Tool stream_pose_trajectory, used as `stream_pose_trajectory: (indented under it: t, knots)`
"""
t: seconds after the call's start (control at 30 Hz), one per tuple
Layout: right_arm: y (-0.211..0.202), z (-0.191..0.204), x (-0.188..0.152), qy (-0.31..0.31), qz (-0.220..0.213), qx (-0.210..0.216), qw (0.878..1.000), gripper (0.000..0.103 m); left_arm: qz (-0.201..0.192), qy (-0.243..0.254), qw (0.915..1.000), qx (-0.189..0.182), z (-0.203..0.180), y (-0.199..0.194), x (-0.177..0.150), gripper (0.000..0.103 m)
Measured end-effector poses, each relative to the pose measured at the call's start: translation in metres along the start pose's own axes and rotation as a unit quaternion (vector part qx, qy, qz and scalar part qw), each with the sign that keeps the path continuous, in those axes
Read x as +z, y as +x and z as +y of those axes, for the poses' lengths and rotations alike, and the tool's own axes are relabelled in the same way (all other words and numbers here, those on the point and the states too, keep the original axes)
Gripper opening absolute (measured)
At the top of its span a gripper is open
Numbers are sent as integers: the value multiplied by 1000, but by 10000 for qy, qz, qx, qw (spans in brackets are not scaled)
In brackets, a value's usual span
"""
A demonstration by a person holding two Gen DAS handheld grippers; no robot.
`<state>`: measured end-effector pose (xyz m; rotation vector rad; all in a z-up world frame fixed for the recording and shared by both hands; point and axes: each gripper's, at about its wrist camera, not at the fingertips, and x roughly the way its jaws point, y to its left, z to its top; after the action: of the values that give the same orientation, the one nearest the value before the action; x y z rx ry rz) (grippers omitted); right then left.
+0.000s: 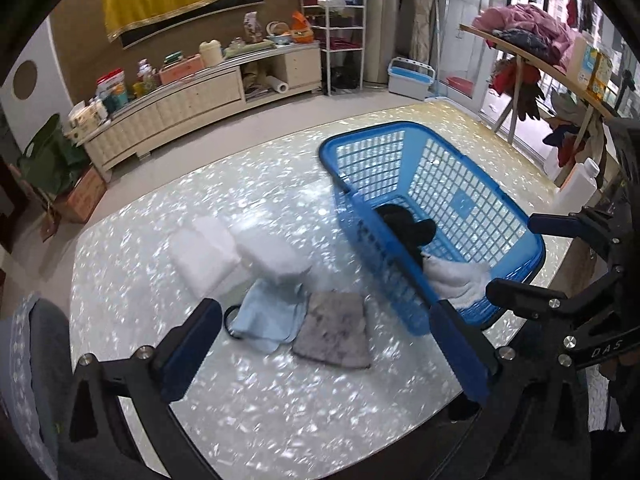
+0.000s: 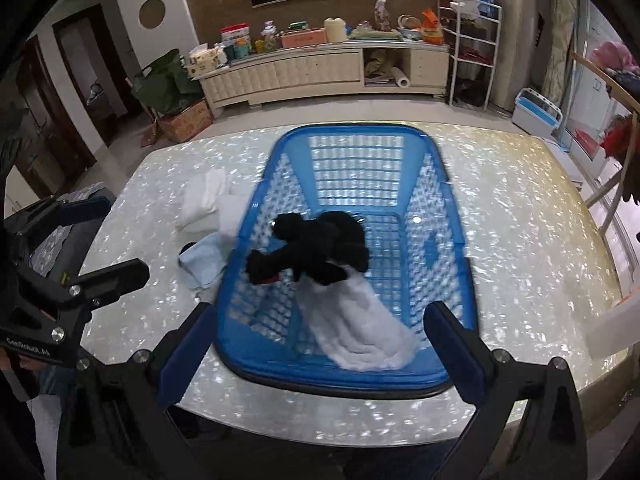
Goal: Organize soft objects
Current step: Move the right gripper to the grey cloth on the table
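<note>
Plainly, both grippers, left [image 1: 332, 344] and right [image 2: 320, 344], gape wide, empty. The grey cloth [image 1: 334, 334], limp and light, at seven o'clock of the basket [image 1: 404, 130], wants pinching at an edge.

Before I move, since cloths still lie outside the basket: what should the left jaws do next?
Probably lower the open, empty left gripper onto the grey cloth, which lies loose on the table nearest it, beside the blue basket.

Black plush [image 2: 320, 246] and white towel [image 2: 360, 332] heaped in blue basket [image 2: 340, 380]; white [image 1: 208, 256], light-blue [image 1: 268, 316], grey [image 1: 334, 330] cloths laid beside it.
</note>
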<state>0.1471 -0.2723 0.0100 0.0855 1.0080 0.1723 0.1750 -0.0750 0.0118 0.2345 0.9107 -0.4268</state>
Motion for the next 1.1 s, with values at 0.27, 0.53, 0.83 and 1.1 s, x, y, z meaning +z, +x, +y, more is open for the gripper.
stream_pose_trajectory:
  t: [0.27,0.53,0.83,1.1]
  knots:
    - [14,30,8,-334,-2,145,9993,103,-69,-581,9980,251,46,-18,-31,103]
    - [36,65,15,-708,170,217,9971,103,25,-878,9956,337,73,-17,-60,103]
    - [78,108,18,-1204,415,131,9918,103,207,-1228,9916,363,105,-5,-90,103]
    - [123,140,8,-1440,784,225,9862,103,482,-1488,9868,412,135,17,-111,103]
